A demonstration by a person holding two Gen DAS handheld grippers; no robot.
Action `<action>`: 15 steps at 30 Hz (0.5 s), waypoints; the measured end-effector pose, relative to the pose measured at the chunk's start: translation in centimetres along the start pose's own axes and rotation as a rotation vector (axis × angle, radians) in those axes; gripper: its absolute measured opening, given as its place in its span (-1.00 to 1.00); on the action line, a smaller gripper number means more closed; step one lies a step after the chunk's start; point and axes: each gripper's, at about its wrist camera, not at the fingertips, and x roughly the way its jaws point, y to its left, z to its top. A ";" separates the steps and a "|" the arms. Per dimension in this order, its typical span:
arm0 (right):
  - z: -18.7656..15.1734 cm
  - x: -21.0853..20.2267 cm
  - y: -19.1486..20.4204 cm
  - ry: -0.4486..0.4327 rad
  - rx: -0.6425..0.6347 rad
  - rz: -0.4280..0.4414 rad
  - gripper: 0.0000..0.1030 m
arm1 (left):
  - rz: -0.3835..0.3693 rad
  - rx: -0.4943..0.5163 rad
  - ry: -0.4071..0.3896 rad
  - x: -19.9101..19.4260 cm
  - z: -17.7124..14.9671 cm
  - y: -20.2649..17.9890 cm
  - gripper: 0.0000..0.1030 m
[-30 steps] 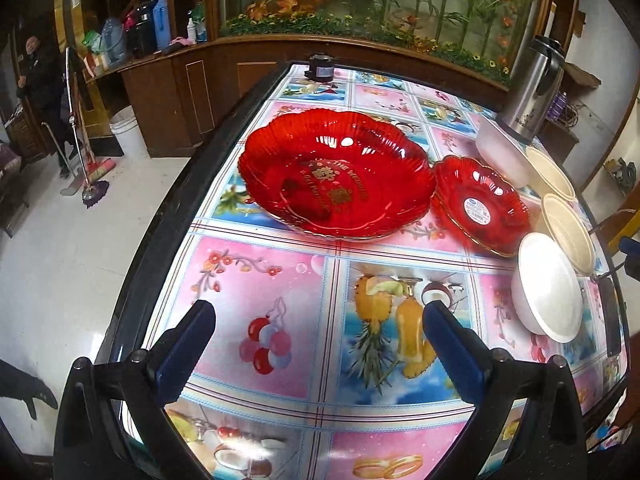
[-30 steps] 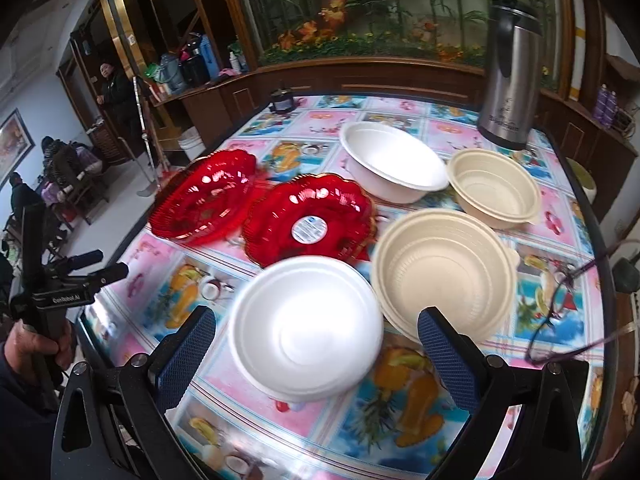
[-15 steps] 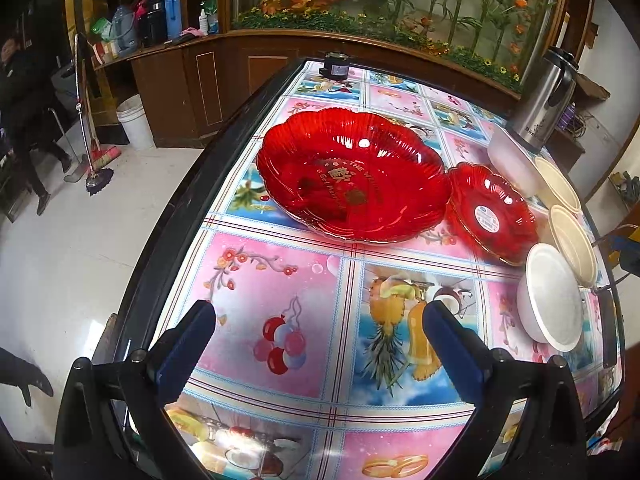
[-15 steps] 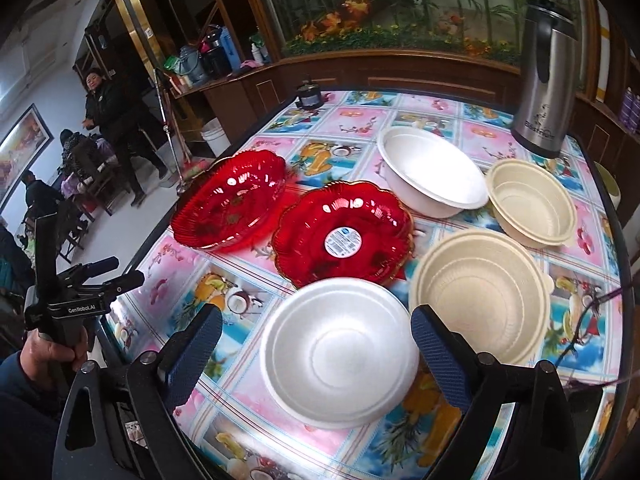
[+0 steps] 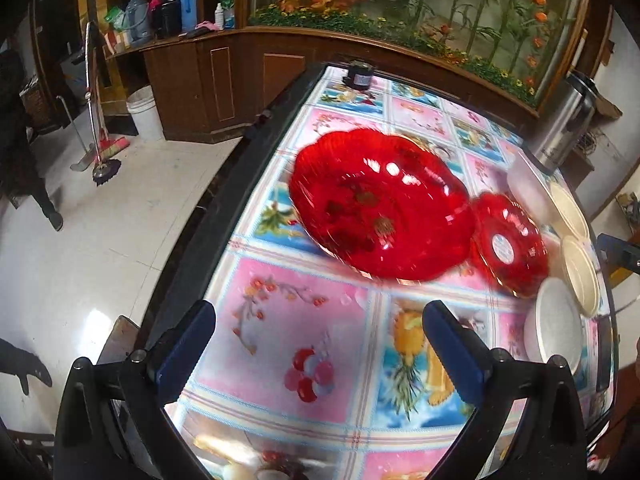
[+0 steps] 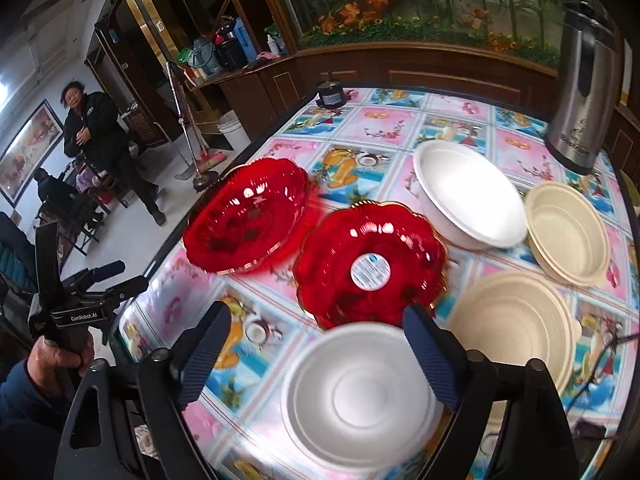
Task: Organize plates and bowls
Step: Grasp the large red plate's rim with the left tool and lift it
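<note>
I'm hovering the right gripper over the small white bowl nr the table's front edge, jaws spread w/ nothing pinched, just been narrowing; left gripper is hanging spread & empty before the big red plate

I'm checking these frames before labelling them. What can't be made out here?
- Gold print inside the large red plate: motion-blurred, left wrist view.
- Label text on the small red plate: too small, right wrist view.
- Near white bowl: blurred, its edges covered by the right hand-held gripper.
- Kettle: top cut off.
</note>
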 end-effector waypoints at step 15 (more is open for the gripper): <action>8.5 9.8 1.1 0.130 0.078 0.133 -0.09 | -0.093 -0.093 0.113 5.4 6.1 2.7 0.80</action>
